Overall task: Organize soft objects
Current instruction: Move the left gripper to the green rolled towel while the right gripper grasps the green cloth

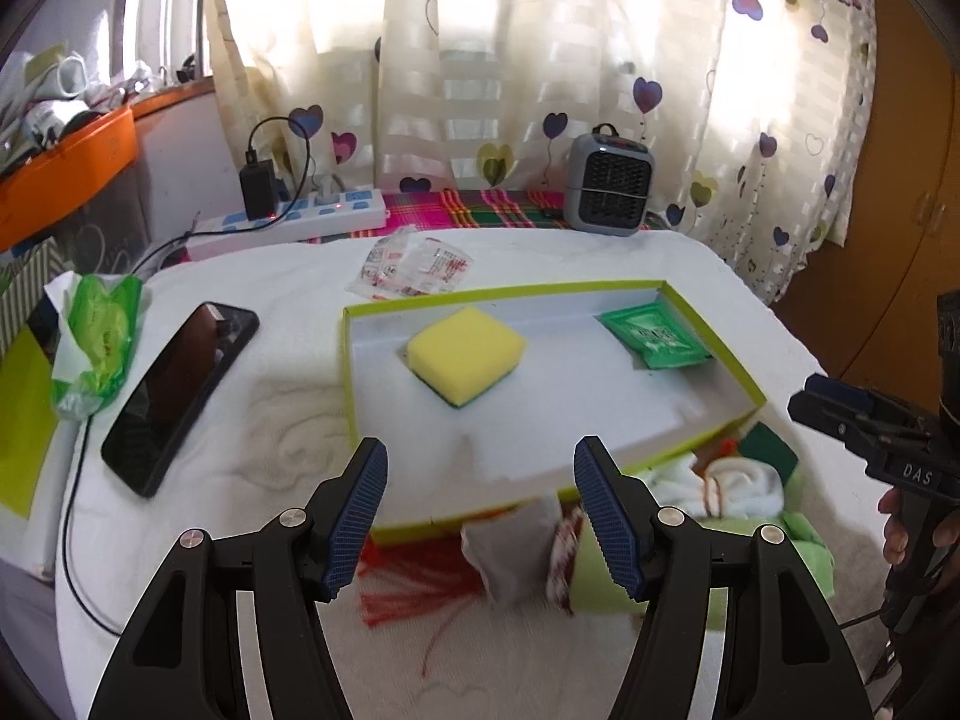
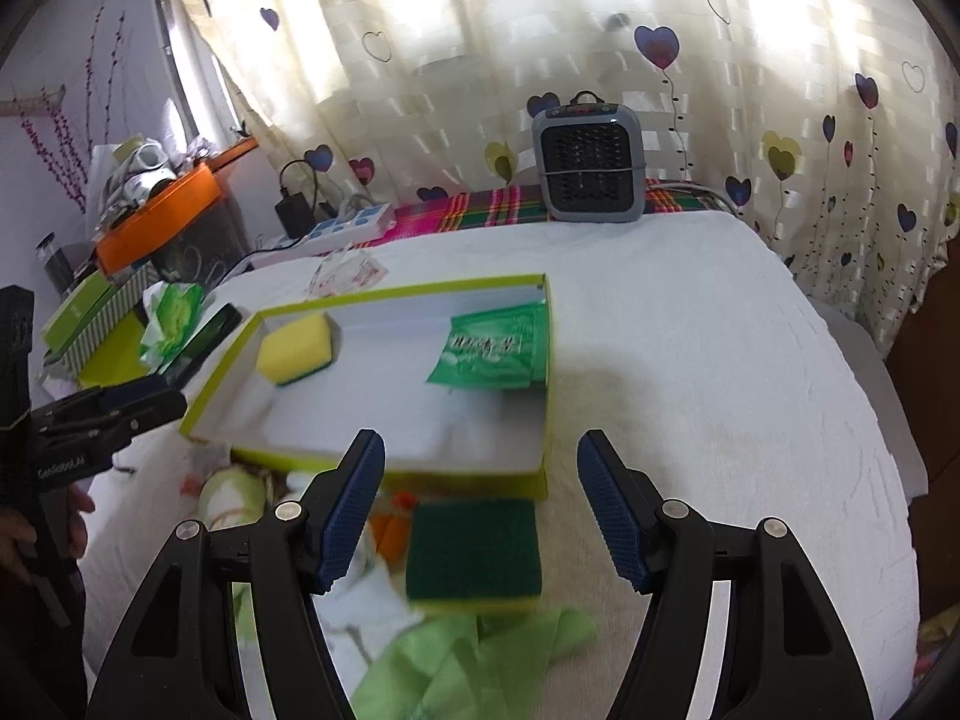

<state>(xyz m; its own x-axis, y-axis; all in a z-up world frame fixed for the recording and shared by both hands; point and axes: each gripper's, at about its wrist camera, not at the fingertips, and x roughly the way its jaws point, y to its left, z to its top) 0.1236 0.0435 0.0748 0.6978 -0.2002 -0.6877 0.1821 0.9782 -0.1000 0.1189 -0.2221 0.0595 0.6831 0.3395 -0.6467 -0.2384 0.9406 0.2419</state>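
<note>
Resting in lime-rimmed box (image 1: 708, 438): yellow sponge (image 1: 465, 351)

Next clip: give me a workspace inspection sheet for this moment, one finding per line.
Surface: white padded cover, soft and uneven.
Job's things: lime-rimmed tray holds a yellow sponge and a green sachet; second sponge, green side up, and a heap of cloths lie outside, at its near edge.
Clutter: phone, green tissue pack, printed wrapper, small heater.
Grippers: left claw and right claw both open, nothing between the pads.
Cables: phone lead trails off the edge; power strip with charger.
Surroundings: heart-print curtain, orange shelf.
</note>
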